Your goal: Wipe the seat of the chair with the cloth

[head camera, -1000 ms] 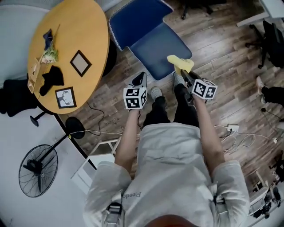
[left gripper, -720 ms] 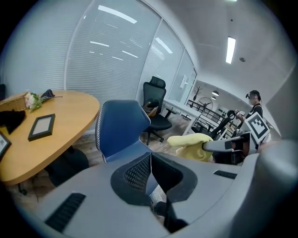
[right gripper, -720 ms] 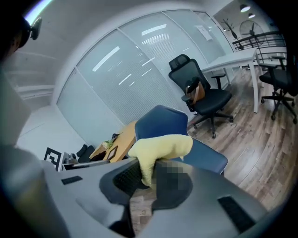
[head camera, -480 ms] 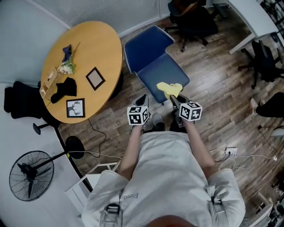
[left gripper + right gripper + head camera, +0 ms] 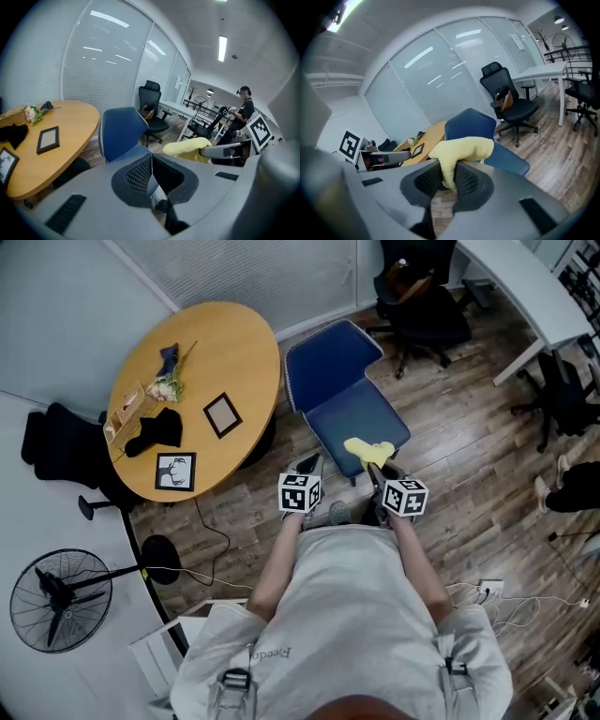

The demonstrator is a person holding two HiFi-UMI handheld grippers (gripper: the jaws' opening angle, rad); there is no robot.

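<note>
Wood floor (image 5: 469, 484), office. Yellow cloth (image 5: 464, 147) pinched in R gripper (image 5: 449, 174), jaws closed on it, over front edge of blue chair seat (image 5: 361, 418). L gripper (image 5: 151, 161) alongside, jaws together, empty. Round table (image 5: 216, 352) further left: shallow basket (image 5: 122, 415), flowers (image 5: 169, 386) at its end.

No word, number or brand can be read; only coded squares and one blurred print show.
In the head view, a marker cube (image 5: 405, 497) just behind the cloth (image 5: 368, 450), toward the person, carries black-and-white square code patterns without letters or digits, and a second marker cube (image 5: 300, 493) left of the cloth carries the same kind. One such pattern also shows at the right edge of the left gripper view and at the left edge of the right gripper view. Well behind the cloth, on the person's grey top (image 5: 347, 615), a small pale word sits upside down, too blurred to spell out.
</note>
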